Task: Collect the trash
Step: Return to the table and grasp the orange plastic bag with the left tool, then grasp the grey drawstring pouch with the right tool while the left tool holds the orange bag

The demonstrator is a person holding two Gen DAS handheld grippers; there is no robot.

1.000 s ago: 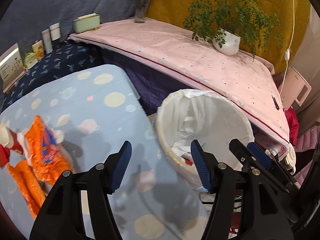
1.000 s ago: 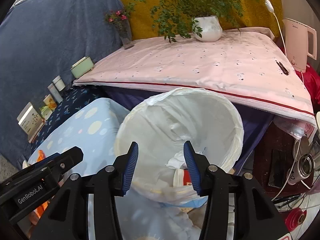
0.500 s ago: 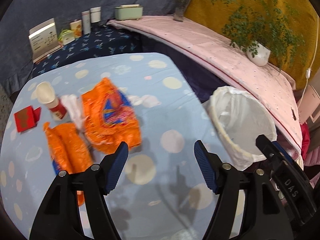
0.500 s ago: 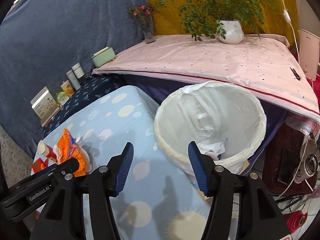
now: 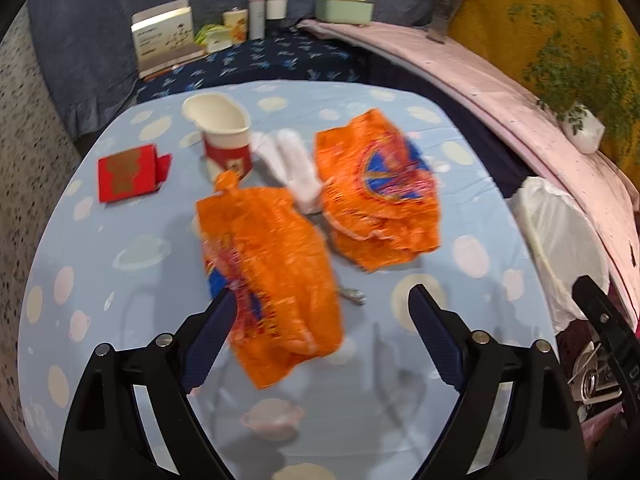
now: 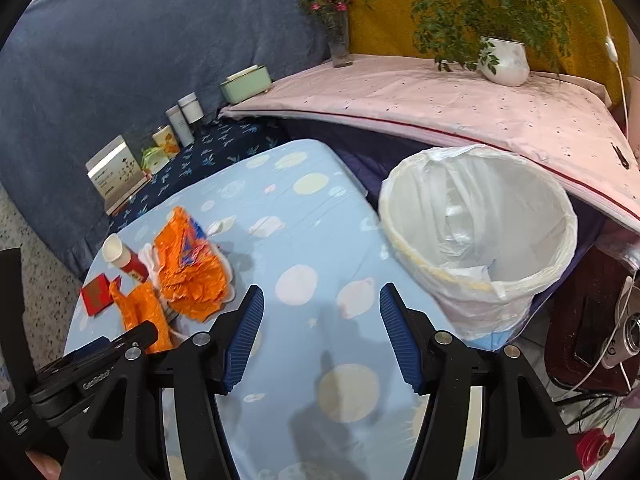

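Your left gripper (image 5: pixel 320 328) hangs with jaws apart and empty right over the near orange wrapper (image 5: pixel 272 280), which lies on the counter (image 5: pixel 460 380) with its long axis running away from you. Your right gripper (image 6: pixel 322 336), jaws also apart, sits farther off, toward the lined bin (image 6: pixel 480 240).

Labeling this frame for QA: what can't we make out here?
- Near orange wrapper: print motion-blurred, left view.
- Bin bottom: hidden by its near wall, right view; cut by the frame edge, left view.
- Red packet: text too small.
- Small gray item: blurred, unidentifiable.
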